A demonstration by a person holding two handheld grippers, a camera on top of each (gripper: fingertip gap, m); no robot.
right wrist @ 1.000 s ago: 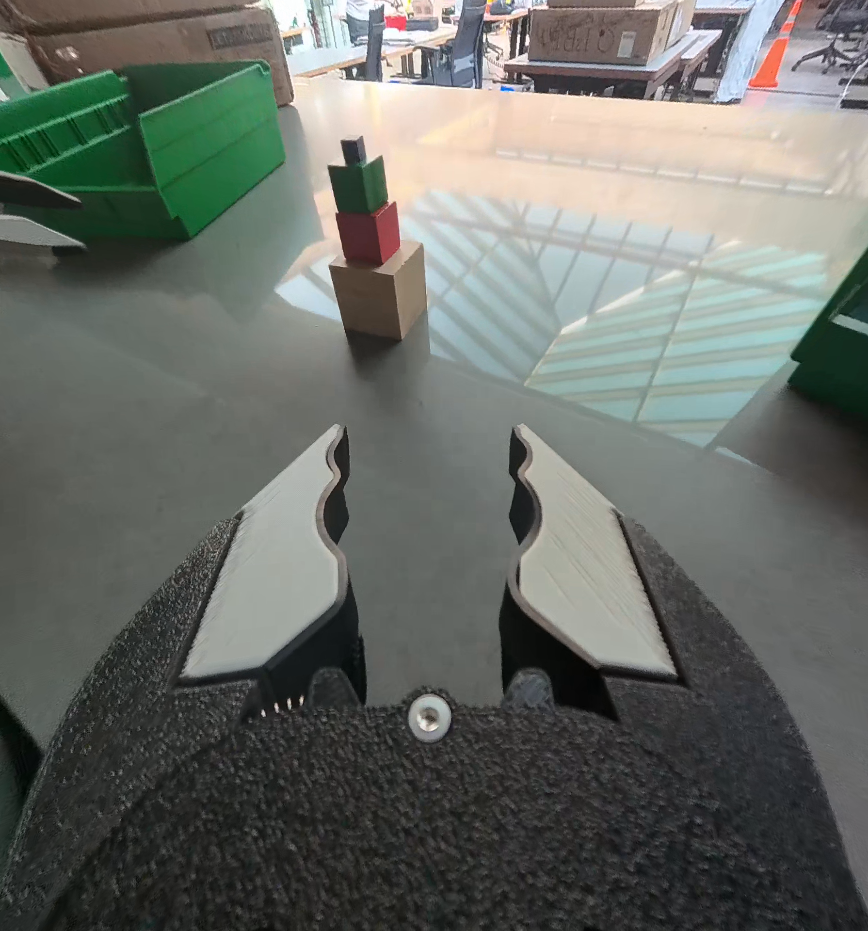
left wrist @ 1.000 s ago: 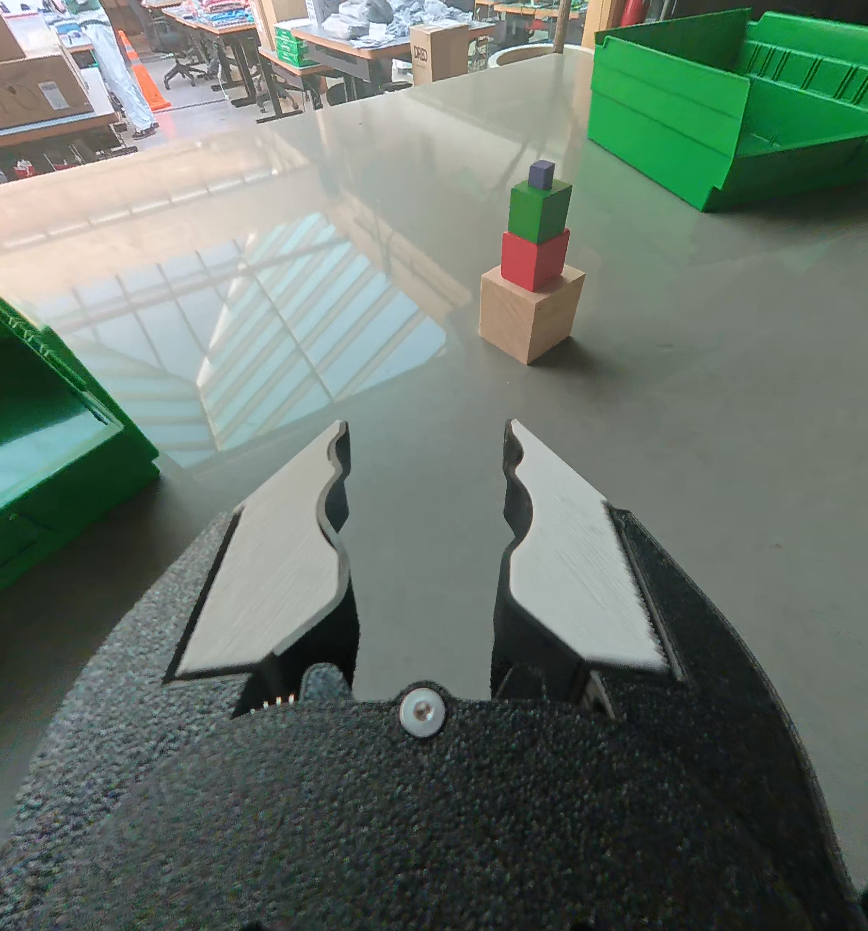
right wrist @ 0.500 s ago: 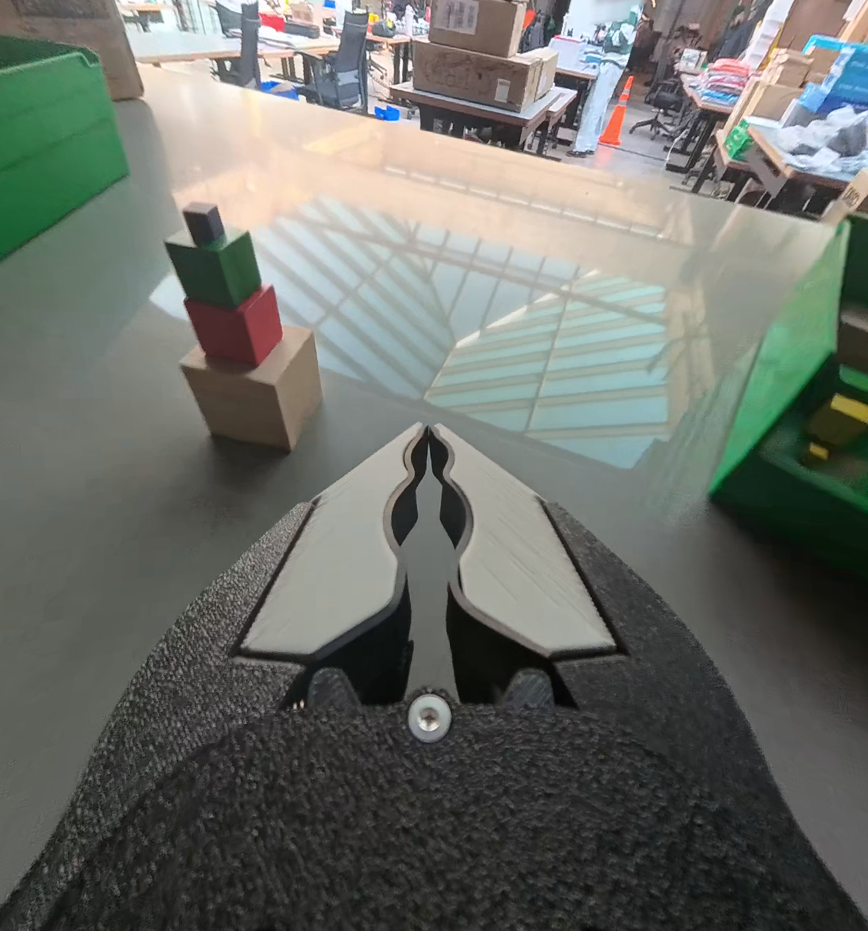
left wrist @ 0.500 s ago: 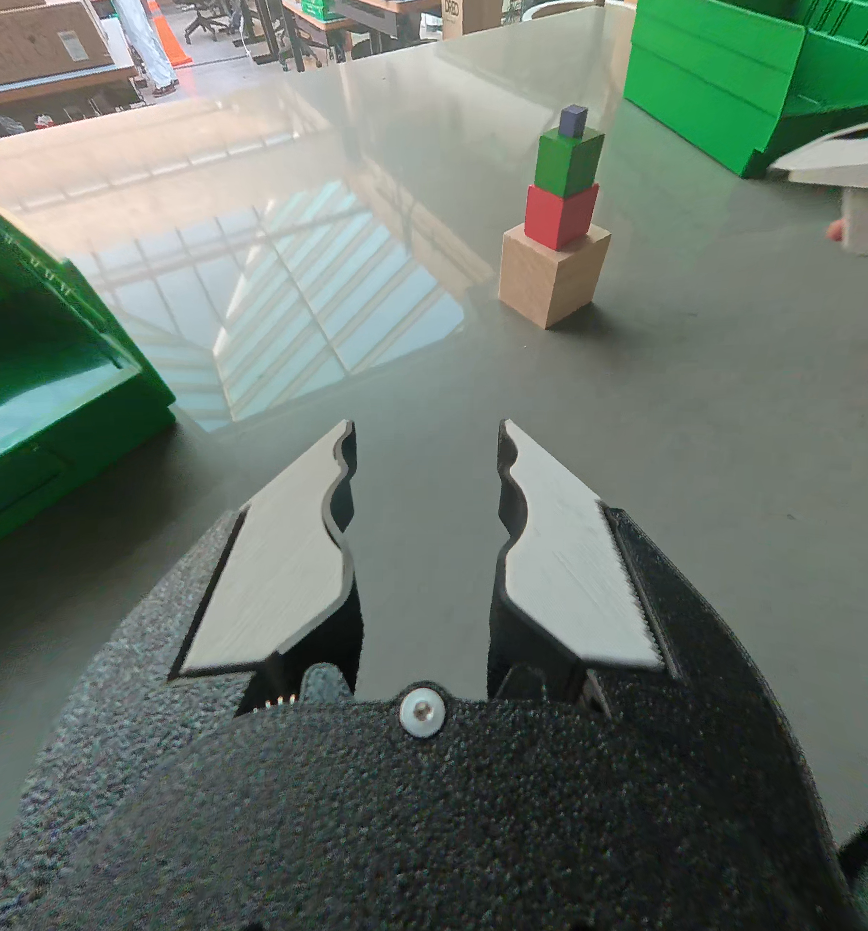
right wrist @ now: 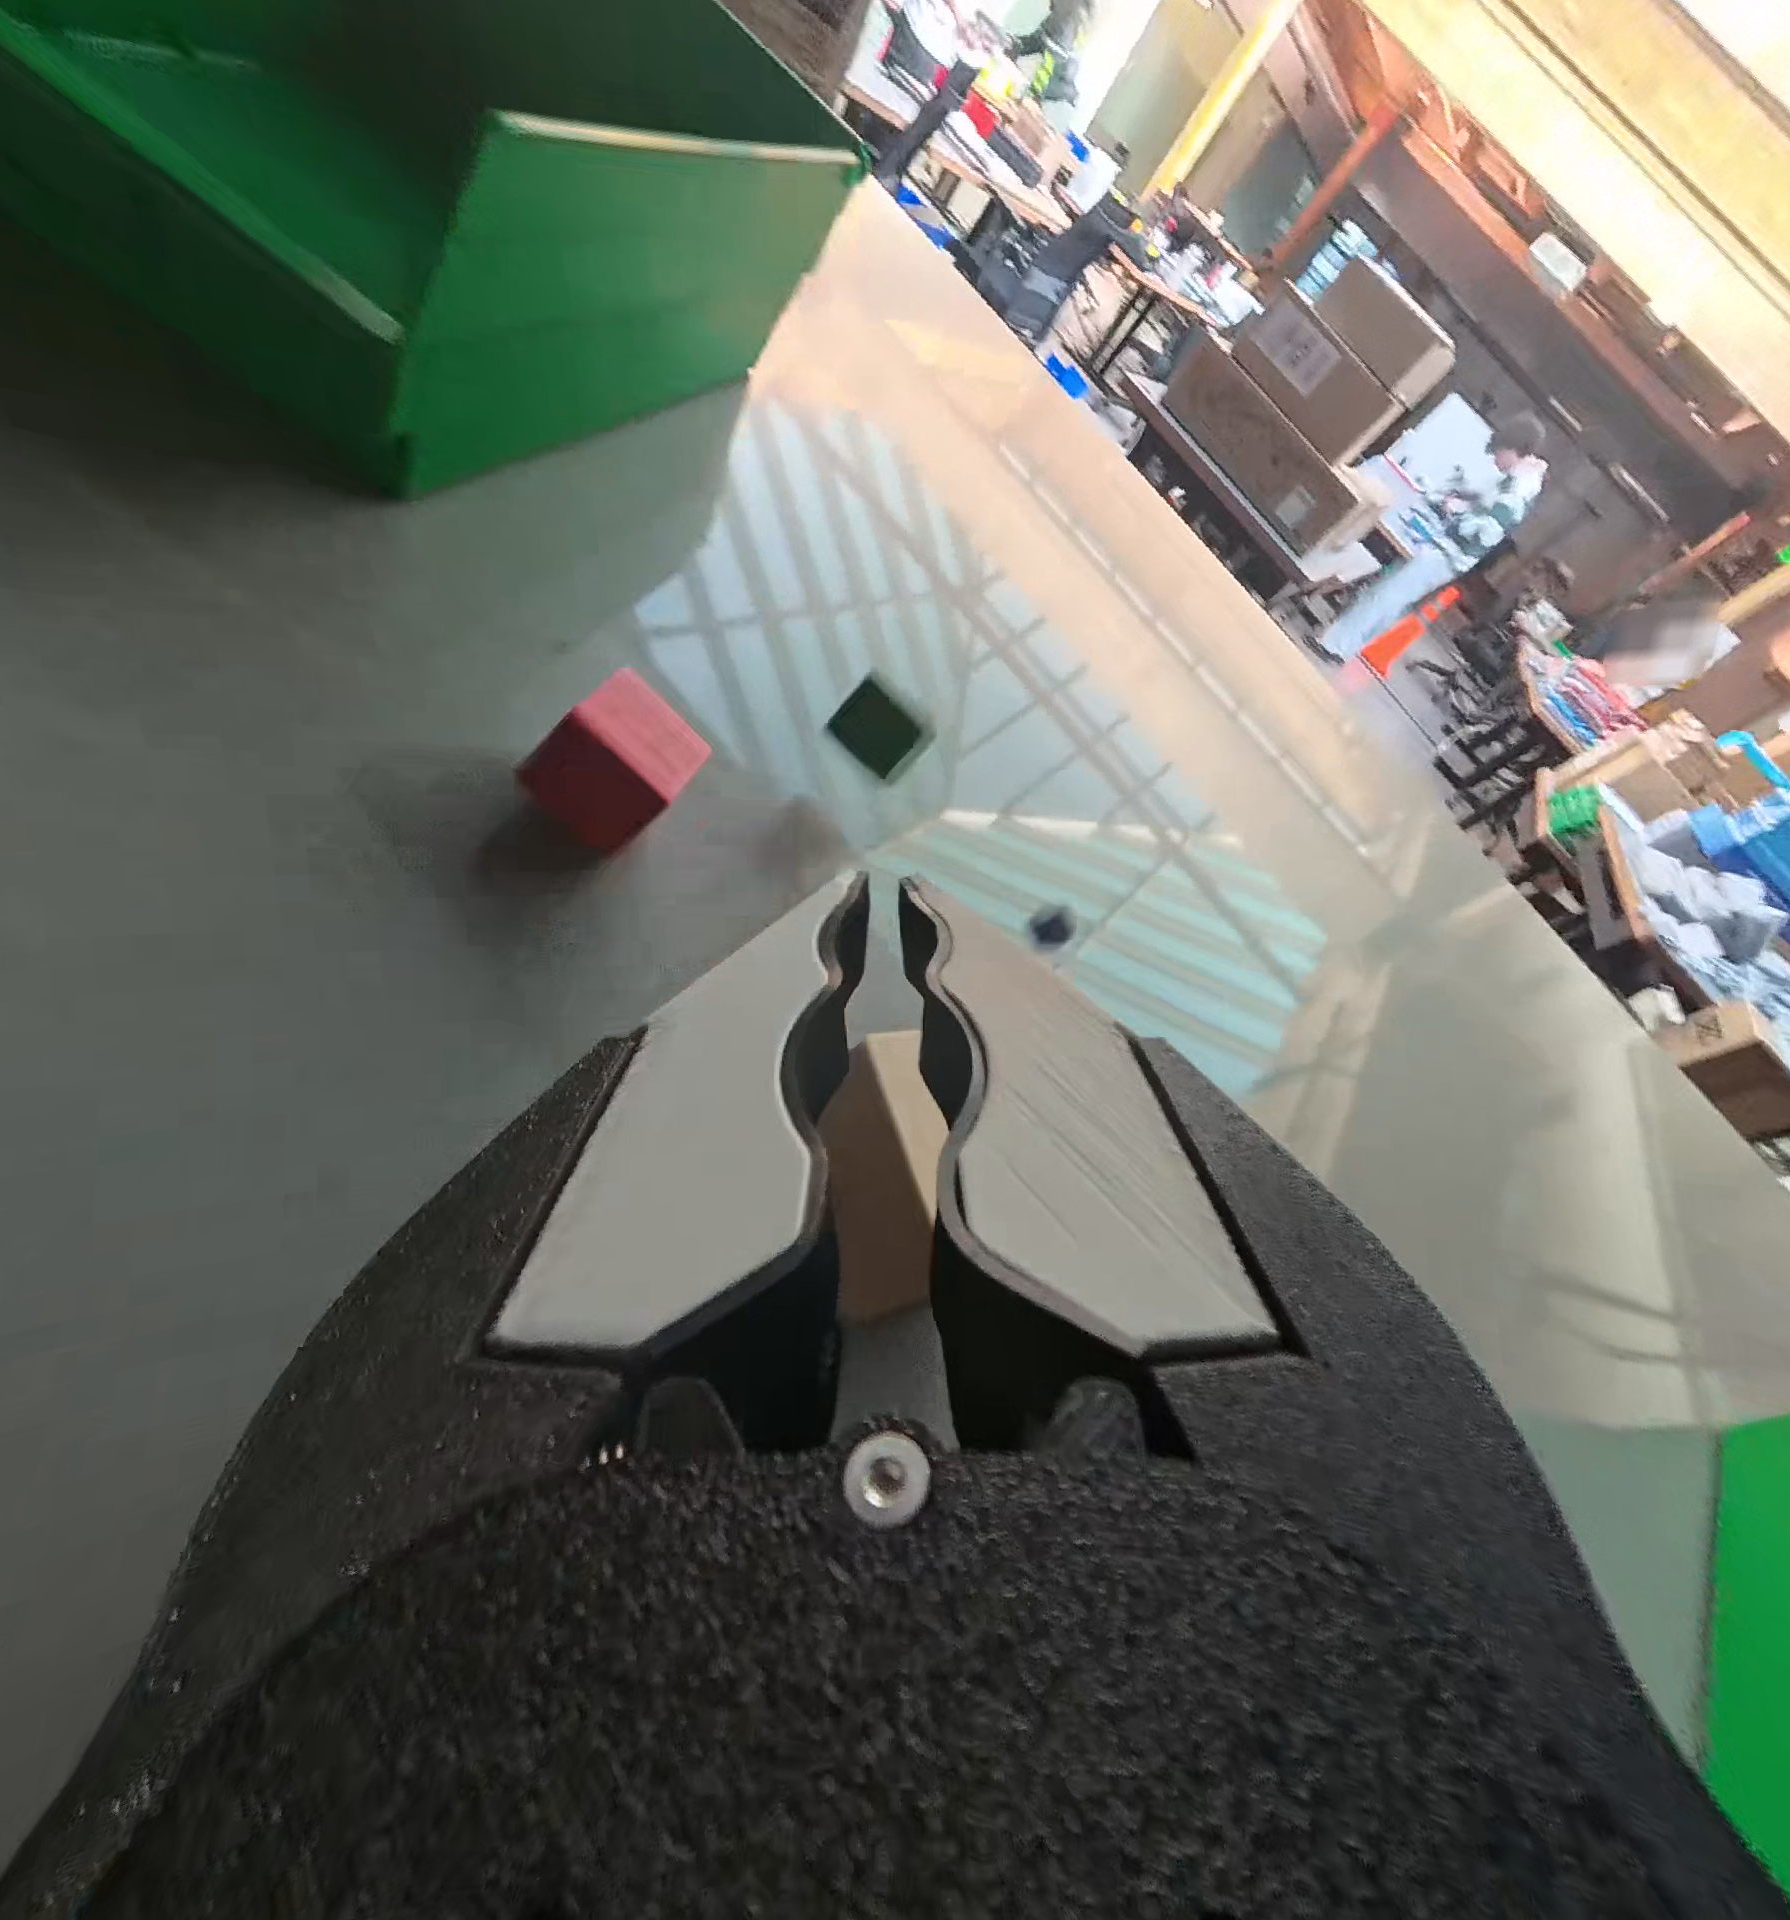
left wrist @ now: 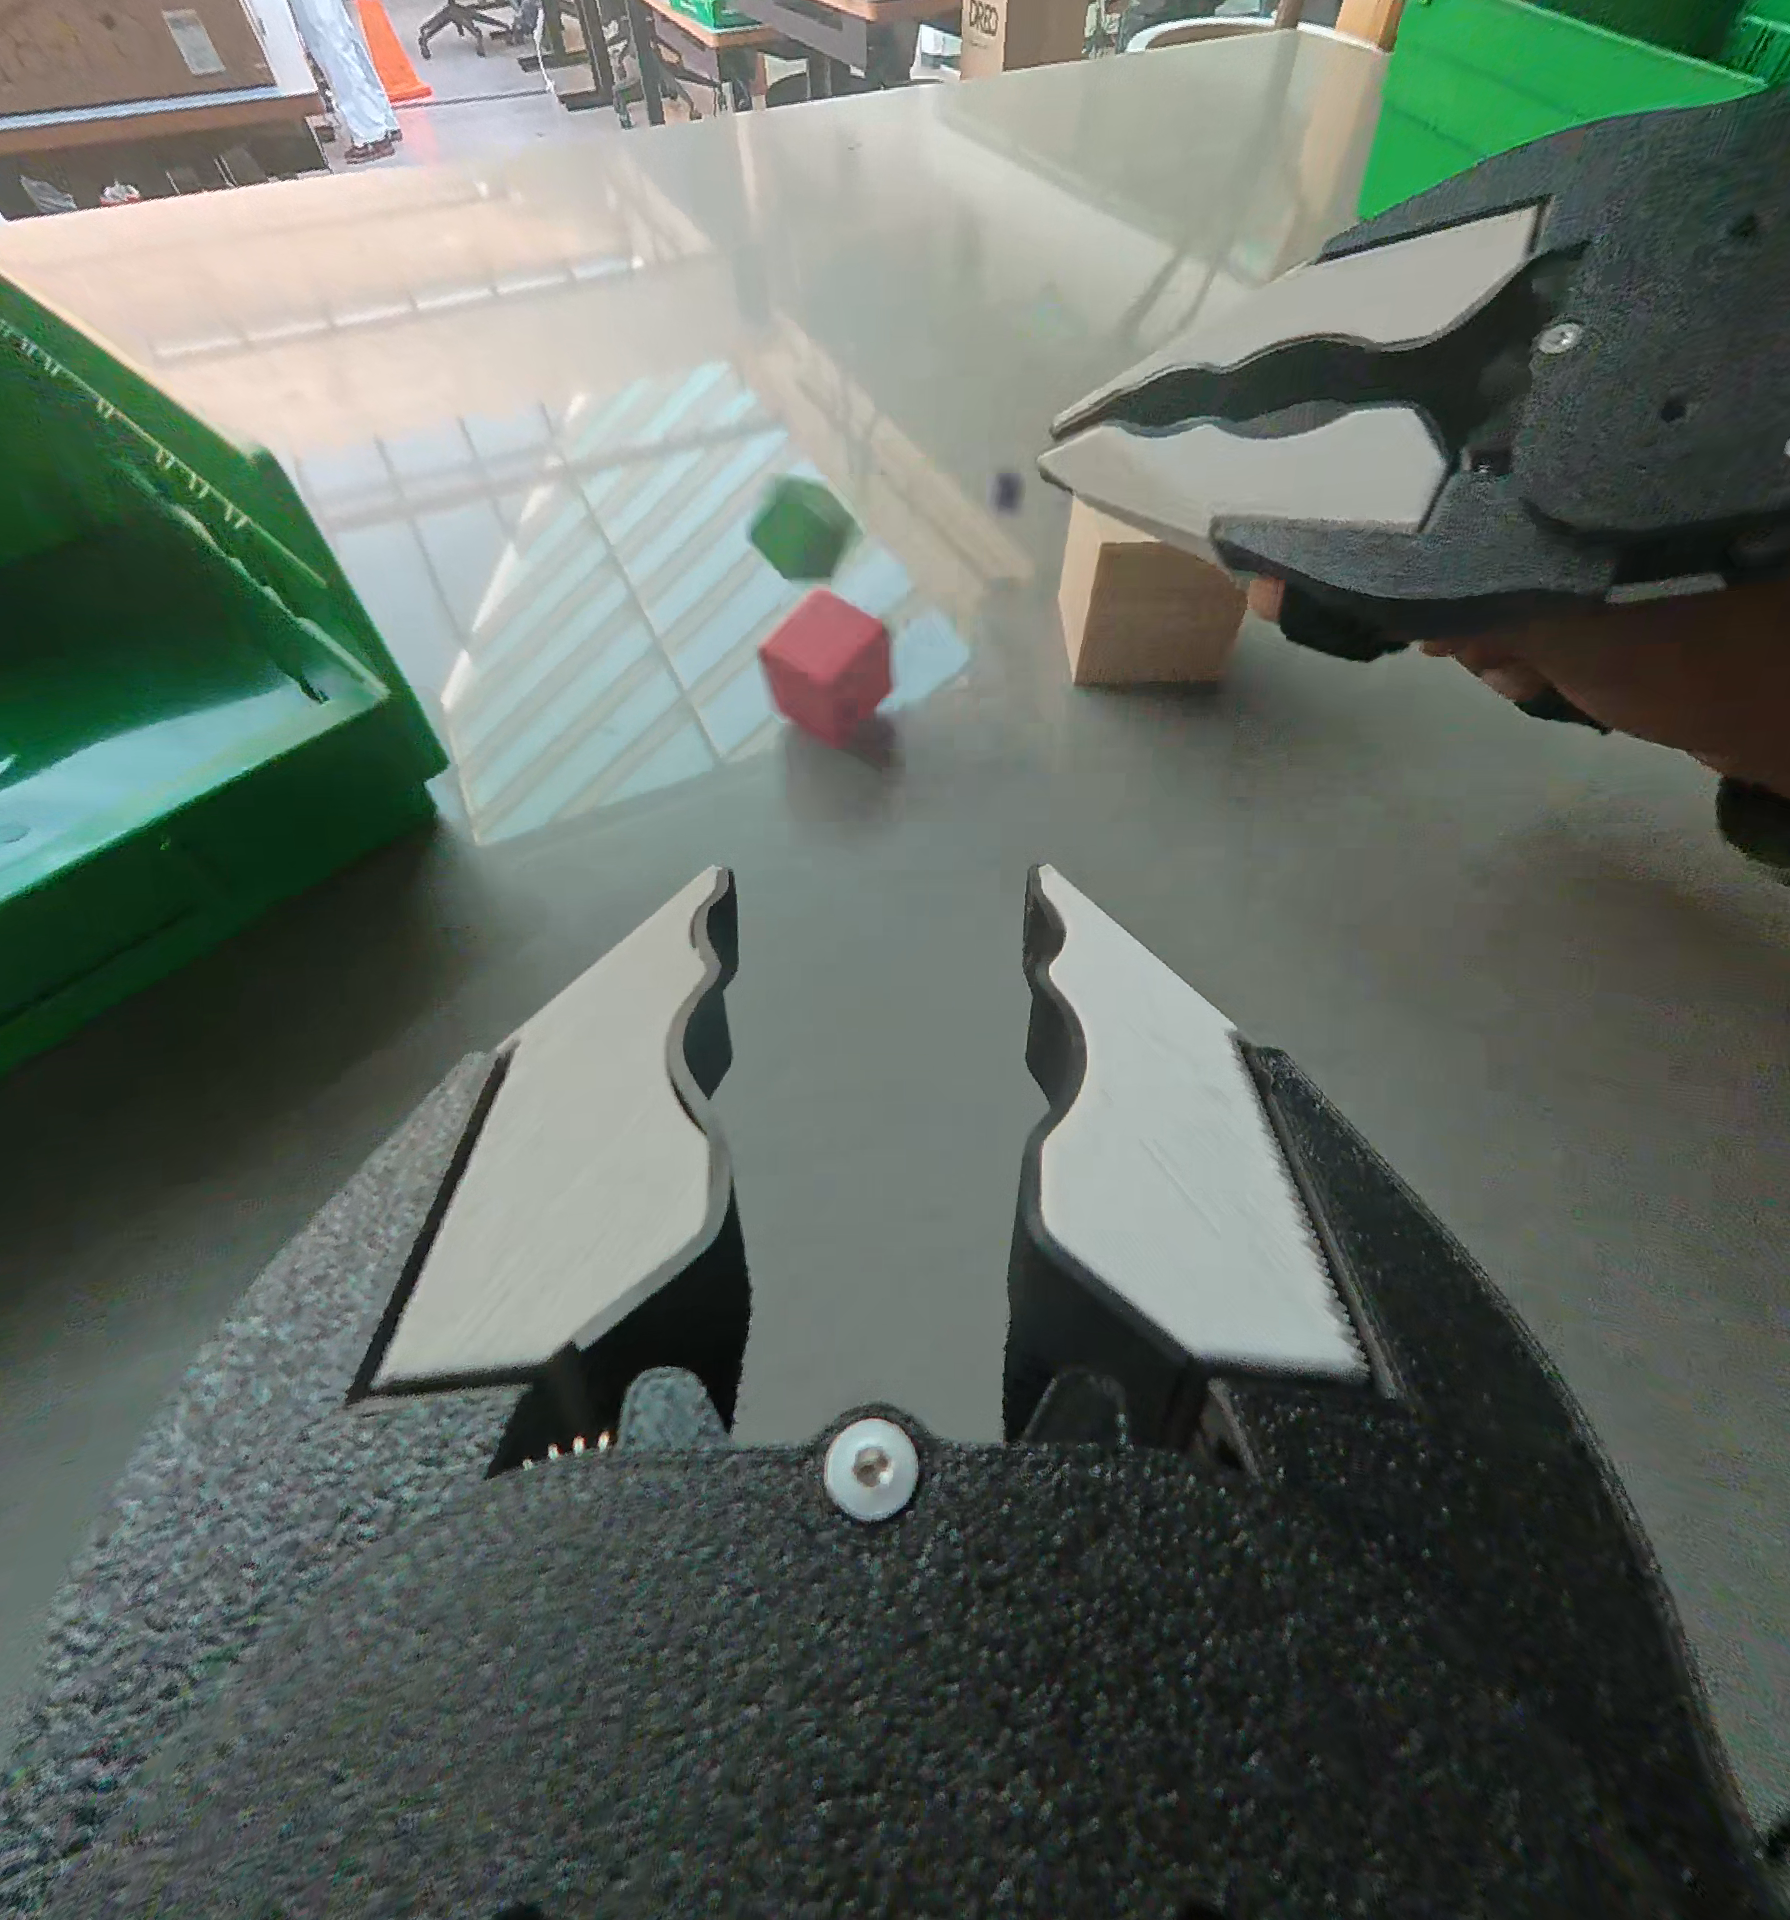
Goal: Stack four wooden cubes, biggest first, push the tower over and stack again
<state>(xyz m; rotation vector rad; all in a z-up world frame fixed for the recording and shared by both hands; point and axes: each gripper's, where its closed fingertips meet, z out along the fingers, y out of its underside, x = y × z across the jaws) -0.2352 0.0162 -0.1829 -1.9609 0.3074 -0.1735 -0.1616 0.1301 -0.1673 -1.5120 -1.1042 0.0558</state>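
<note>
The block tower is knocked apart. The large wooden block (left wrist: 1145,613) stands on the grey table, and my right gripper (left wrist: 1052,442) hovers shut and empty just over it. In the right wrist view that gripper (right wrist: 883,883) shows the wooden block (right wrist: 875,1174) below its fingers. The red cube (left wrist: 825,665) (right wrist: 616,756) lies tilted on the table to the left of the wooden block. The green cube (left wrist: 805,527) (right wrist: 877,725) and the tiny dark blue cube (left wrist: 1005,488) (right wrist: 1049,923) are blurred, tumbling. My left gripper (left wrist: 878,888) is open and empty, low over the table, short of the cubes.
A green bin (left wrist: 122,665) sits at the left of the left wrist view, another green bin (left wrist: 1556,83) at the far right. The right wrist view shows a green bin (right wrist: 351,229) at top left. A gloved hand (left wrist: 1649,675) holds the right gripper. Tables and boxes lie beyond. One gripper's finger ends stand about 15 cm off the other's. My right gripper is the nearer one to the large wooden block (left wrist: 1145,613): about 6 cm, against 15 cm.
The right gripper, shut half a second ago, swept over the tower. The red, green and blue cubes fell off the wooden block to the left. The left gripper stayed open and moved closer.
</note>
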